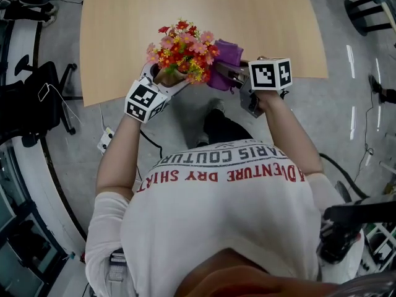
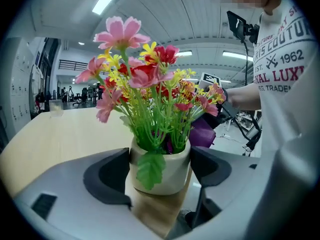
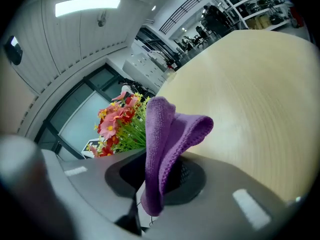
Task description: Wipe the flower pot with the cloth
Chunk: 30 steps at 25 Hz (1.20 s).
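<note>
Left gripper [image 1: 167, 79]: closed from both sides on a small cream ceramic flower pot [image 2: 172, 169], dark pads pressed against its round wall, jaws standing fairly wide to span it. Pot upright between the pads, filled with a bunch of artificial pink, red and yellow flowers [image 1: 184, 49] on green stems, one green leaf hanging over the front of the rim. Held at the near edge of the light wooden table [image 1: 185, 5]; cannot tell whether its base touches the tabletop.

Right gripper [image 3: 159, 176]: clamped on a folded purple knitted cloth [image 3: 162, 134], jaws nearly together with the fabric pinched between them. Upper fold of the cloth standing up and flopping over past the fingertips, lower end hanging below the pads.

In the head view, cloth just to the right of the bouquet, right up against the blooms, with the two grippers close together and pointing toward each other. In the left gripper view, purple fabric behind the stems at the right, slightly above the pot's rim. Contact between cloth and pot wall: not discernible.
</note>
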{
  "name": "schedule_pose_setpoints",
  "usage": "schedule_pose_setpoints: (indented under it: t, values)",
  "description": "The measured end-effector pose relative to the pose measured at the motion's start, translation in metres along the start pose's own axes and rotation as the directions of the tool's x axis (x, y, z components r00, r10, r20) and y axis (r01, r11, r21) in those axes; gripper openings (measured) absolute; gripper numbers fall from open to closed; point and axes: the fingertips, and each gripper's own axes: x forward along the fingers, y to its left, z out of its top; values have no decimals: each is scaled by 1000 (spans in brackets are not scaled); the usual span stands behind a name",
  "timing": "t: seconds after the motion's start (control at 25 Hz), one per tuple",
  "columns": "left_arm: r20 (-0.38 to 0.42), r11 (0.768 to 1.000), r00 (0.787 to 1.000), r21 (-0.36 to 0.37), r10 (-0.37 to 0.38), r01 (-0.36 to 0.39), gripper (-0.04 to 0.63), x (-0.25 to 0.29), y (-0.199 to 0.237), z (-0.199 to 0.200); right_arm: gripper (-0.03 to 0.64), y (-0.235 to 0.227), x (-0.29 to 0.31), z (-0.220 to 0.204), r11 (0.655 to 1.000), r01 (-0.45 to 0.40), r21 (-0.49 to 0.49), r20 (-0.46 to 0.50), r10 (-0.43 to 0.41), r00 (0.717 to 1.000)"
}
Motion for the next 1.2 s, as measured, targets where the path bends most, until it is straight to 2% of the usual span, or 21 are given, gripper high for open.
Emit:
schedule_pose_setpoints:
  t: [0.44, 0.68, 0.84, 1.0, 1.08, 1.2]
  values:
    - [-5, 999, 999, 12, -35, 35, 386, 1, -5, 1, 58, -9, 12, 0, 1000, -28, 9, -62, 29, 998]
    - [-8, 998, 999, 16, -54, 54, 386, 0, 1, 0, 58, -37, 28, -2, 997, 73, -25, -117, -75, 990]
    - [-19, 997, 997, 22, -69, 69, 386, -1, 4, -1, 57, -50, 37, -8, 987, 144, -69, -162, -153, 975]
    - [-30, 996, 996, 28, -80, 81, 387, 1, 2, -1, 58, -54, 37, -11, 986, 149, -80, -175, -161, 971]
    - [-27, 997, 997, 26, -66, 67, 387, 0, 3, -2, 58, -53, 35, -10, 989, 136, -55, -159, -143, 977]
    - [-15, 1000, 1000, 18, -1, 2, 388, -6, 6, -1, 58, -49, 30, -9, 991, 132, -28, -125, -135, 983]
